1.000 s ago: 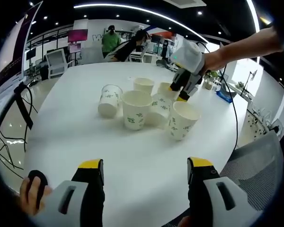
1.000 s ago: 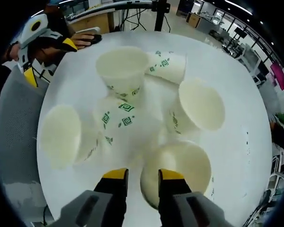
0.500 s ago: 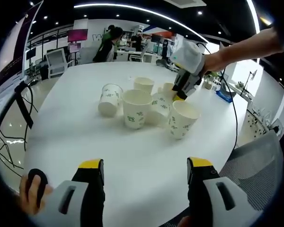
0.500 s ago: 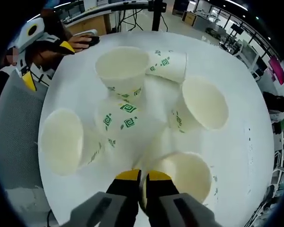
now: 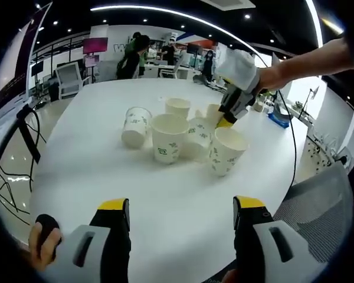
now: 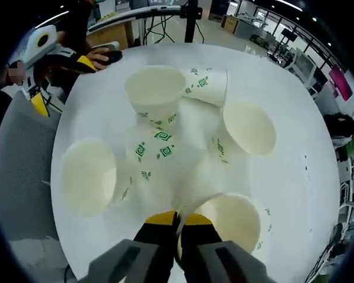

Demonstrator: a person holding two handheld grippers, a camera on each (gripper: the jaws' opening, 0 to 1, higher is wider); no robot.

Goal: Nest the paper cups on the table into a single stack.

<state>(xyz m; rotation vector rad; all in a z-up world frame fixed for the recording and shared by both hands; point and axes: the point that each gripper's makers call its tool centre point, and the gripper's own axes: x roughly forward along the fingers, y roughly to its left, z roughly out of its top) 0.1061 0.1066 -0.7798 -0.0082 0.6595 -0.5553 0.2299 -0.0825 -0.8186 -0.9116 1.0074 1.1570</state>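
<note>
While right gripper (image 6: 177,219) clenches rim of nearest paper cup (image 6: 233,221), six paper cups cluster mid-table: four upright, two on their sides, one of them (image 5: 135,125) apart at left in left gripper view. Round white table (image 5: 165,194) in open office; people standing at far desks. Left gripper (image 5: 180,206) hovers at table edge, jaws spread, grasping nothing. Grey mesh chair (image 5: 318,200) beside table

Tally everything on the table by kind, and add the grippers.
Paper cups: 6
Grippers: 2, the left gripper open, the right gripper shut on one paper cup
Total: 8
</note>
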